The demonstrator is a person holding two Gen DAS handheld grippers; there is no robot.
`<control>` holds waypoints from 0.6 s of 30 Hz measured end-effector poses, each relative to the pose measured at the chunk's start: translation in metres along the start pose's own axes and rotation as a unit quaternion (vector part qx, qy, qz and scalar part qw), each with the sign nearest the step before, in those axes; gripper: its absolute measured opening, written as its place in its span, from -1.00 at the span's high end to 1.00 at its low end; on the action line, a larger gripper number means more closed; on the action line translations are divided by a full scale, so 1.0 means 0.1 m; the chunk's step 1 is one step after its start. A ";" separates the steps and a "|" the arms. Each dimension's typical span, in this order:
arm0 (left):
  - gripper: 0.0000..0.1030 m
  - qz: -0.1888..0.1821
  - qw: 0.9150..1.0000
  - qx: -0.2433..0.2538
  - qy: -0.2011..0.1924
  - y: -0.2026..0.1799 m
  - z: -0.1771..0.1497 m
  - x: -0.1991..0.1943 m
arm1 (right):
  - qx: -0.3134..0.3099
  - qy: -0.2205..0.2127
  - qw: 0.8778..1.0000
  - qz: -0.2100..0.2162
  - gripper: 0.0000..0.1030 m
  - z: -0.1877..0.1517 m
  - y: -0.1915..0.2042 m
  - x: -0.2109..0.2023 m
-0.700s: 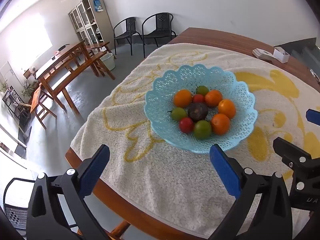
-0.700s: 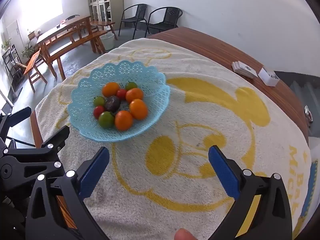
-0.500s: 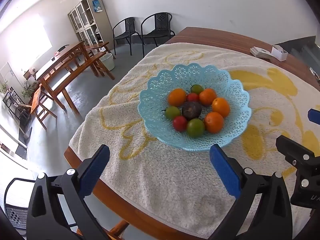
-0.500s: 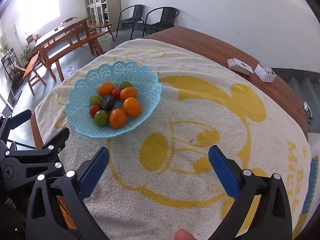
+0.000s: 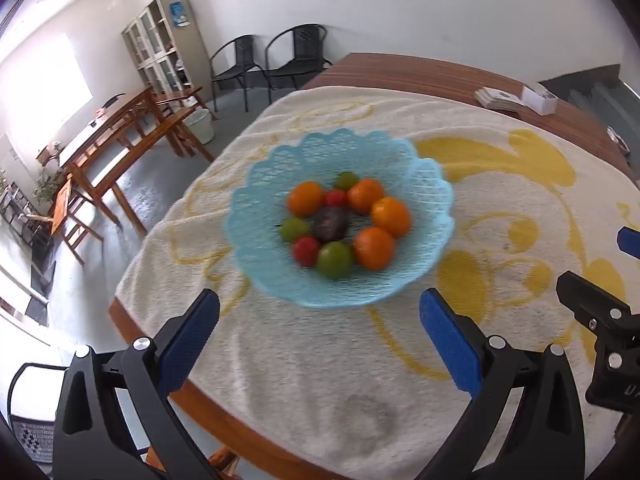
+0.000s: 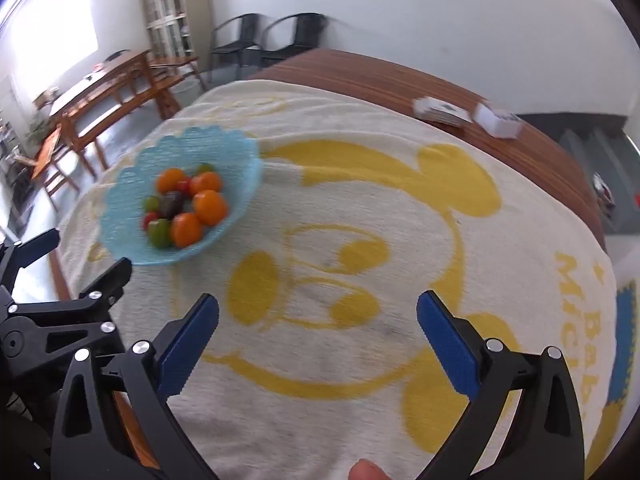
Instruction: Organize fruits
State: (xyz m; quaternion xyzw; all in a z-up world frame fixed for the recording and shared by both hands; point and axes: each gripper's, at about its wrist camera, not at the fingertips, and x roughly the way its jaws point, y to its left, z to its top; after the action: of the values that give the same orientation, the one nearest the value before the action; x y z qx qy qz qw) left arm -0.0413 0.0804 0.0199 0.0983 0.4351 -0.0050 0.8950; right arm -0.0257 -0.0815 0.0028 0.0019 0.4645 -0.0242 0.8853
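While both grippers gape empty, fruits (image 5: 340,220) fill the basket (image 5: 424,184).

1. The left gripper (image 5: 320,336) has two black plastic arms built as open triangular frames, each tipped with a flat blue pad (image 5: 188,340) of ribbed texture.
2. Silver round screws (image 5: 141,344) sit at the joints of each arm, two to a side.
3. The right gripper (image 6: 318,340) is of the same make: black frames, blue ribbed pads (image 6: 448,346), silver screws (image 6: 493,345).
4. Seen from the left camera, the right gripper's black body carries white letters, too cut off to read.
5. A fingertip (image 6: 366,471) shows at the lower edge of the right view.
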 end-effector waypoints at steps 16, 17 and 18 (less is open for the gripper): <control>-0.96 -0.109 0.989 0.085 0.060 -1.46 -0.05 0.39 | 0.148 0.066 0.981 -0.104 -0.91 -0.72 -1.62 0.31; -0.96 -0.113 0.988 0.088 0.065 -1.54 -0.07 0.41 | 0.153 0.069 0.980 -0.106 -0.91 -0.76 -1.69 0.32; -0.96 -0.117 0.987 0.089 0.070 -1.61 -0.08 0.44 | 0.161 0.072 0.979 -0.106 -0.91 -0.81 -1.77 0.34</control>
State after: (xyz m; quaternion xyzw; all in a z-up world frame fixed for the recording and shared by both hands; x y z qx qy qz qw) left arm -0.0348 -0.0723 -0.0469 0.1264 0.5032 -0.1415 0.8431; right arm -0.0810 -0.2576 -0.0676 0.0965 0.5143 -0.1923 0.8302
